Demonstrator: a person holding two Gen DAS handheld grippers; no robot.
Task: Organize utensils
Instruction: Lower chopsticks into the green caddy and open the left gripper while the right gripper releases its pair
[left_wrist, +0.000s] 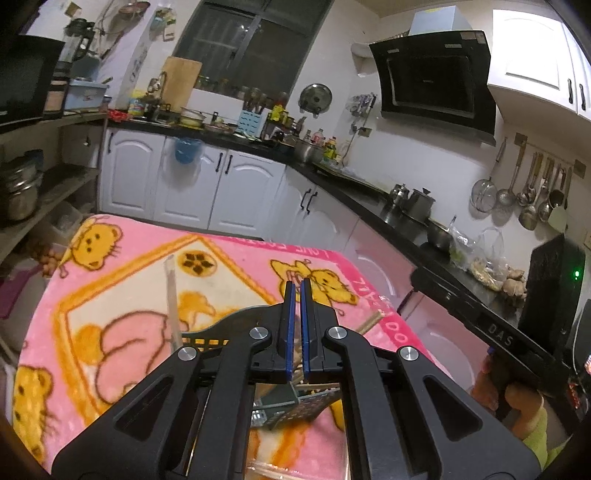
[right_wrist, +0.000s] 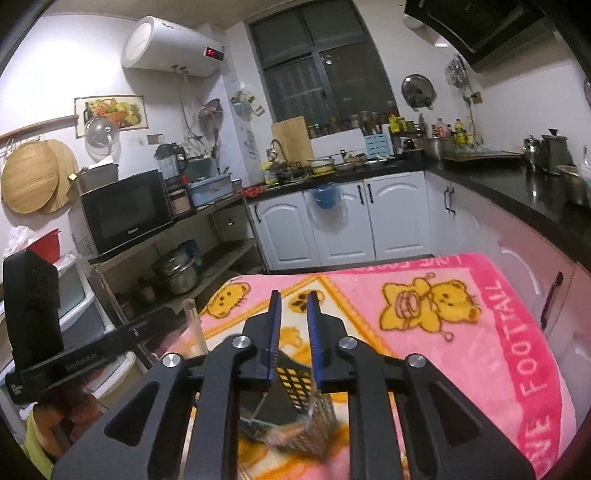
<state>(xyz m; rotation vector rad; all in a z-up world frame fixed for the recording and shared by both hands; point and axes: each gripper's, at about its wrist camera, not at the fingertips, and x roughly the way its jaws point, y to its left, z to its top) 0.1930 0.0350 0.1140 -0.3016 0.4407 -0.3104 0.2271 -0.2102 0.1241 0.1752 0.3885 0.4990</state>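
A black perforated utensil holder (right_wrist: 295, 384) stands on the pink bear blanket (right_wrist: 480, 350), just under my right gripper (right_wrist: 293, 297). The right jaws stand a little apart with nothing pressed between the blue pads. Something blurred, tan and thin (right_wrist: 288, 434), lies beside the holder. In the left wrist view my left gripper (left_wrist: 297, 286) is shut, nothing visible between its pads, above the holder's rim (left_wrist: 221, 326). A wooden chopstick (left_wrist: 371, 321) pokes out to the right of its fingers. More sticks (left_wrist: 319, 386) show below the jaws.
A clear acrylic strip (left_wrist: 171, 295) stands upright on the blanket's left side. Black counters with pots (left_wrist: 417, 206) run along the right. White cabinets (left_wrist: 240, 192) are behind the table, and a shelf with a microwave (right_wrist: 122, 214) stands left. A hand (left_wrist: 517, 400) grips the right tool.
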